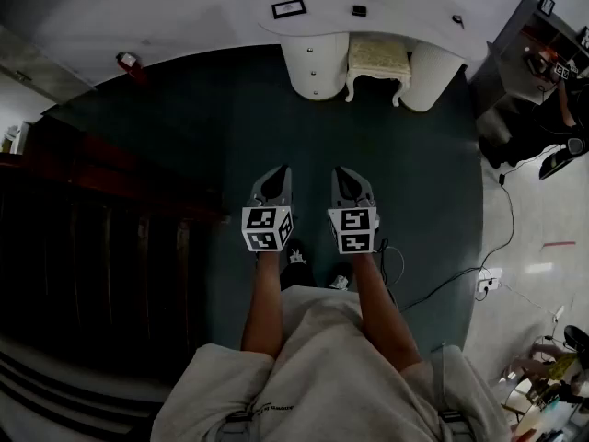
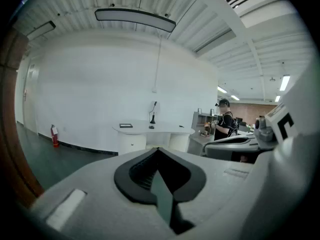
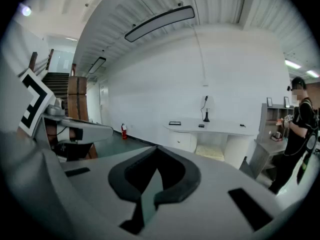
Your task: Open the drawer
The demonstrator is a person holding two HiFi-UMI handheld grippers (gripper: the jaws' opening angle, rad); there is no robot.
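Forearms reach forward from a pale grey sweatshirt (image 1: 322,376) at the bottom of the head view, each hand carrying a grey two-jaw tool with a black-and-white marker cube. The left gripper (image 1: 279,173) and the right gripper (image 1: 342,173) are held side by side, near each other but apart, both pointing ahead and slightly downward. In its own view the left gripper (image 2: 158,151) has its dark pads pressed together with nothing between them. The right gripper (image 3: 157,150) likewise has its pads closed on nothing.

Beneath them spreads a dark teal carpet (image 1: 184,145). A dark wooden staircase (image 1: 83,210) runs along its left side.

Well beyond the tools, against the white wall, stands a white curved desk (image 1: 405,3). Its rounded white drawer pedestal (image 1: 315,65) sits under the desk's left part, with small knobs on its fronts and every drawer closed; it is well apart from both tools. Just right of the pedestal is a cream upholstered stool (image 1: 377,58). A black picture frame (image 1: 289,8) lies on the desktop. A red fire extinguisher (image 1: 129,63) stands by the wall further left.

Far right, a person in dark clothes (image 3: 297,129) stands beside grey shelving (image 1: 525,44).
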